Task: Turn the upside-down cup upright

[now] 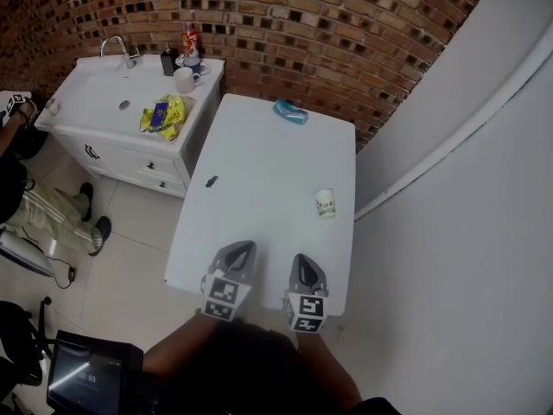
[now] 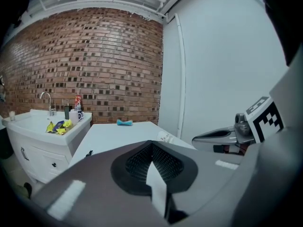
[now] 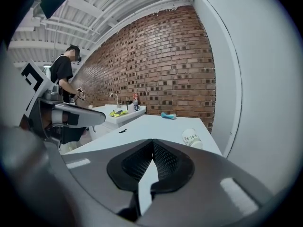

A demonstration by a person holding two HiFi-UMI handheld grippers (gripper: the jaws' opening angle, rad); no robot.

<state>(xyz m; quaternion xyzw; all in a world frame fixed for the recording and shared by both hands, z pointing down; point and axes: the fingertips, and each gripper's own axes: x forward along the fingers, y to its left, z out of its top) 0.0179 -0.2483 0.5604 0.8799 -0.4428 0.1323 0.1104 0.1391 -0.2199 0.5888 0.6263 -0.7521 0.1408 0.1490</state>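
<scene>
A small white paper cup (image 1: 325,202) with print on its side stands upside down near the right edge of the white table (image 1: 259,188). It also shows in the left gripper view (image 2: 165,137) and the right gripper view (image 3: 191,138). Both grippers hover side by side over the table's near edge, well short of the cup. My left gripper (image 1: 244,249) (image 2: 151,144) has its jaws together and holds nothing. My right gripper (image 1: 302,261) (image 3: 152,141) is likewise shut and empty; the cup lies ahead of it and to its right.
A blue object (image 1: 290,111) lies at the table's far end and a small dark item (image 1: 211,181) near its left edge. A white sink cabinet (image 1: 130,102) with bottles, a mug and yellow packets stands to the left. A white wall (image 1: 449,197) flanks the right; a person (image 1: 34,206) stands left.
</scene>
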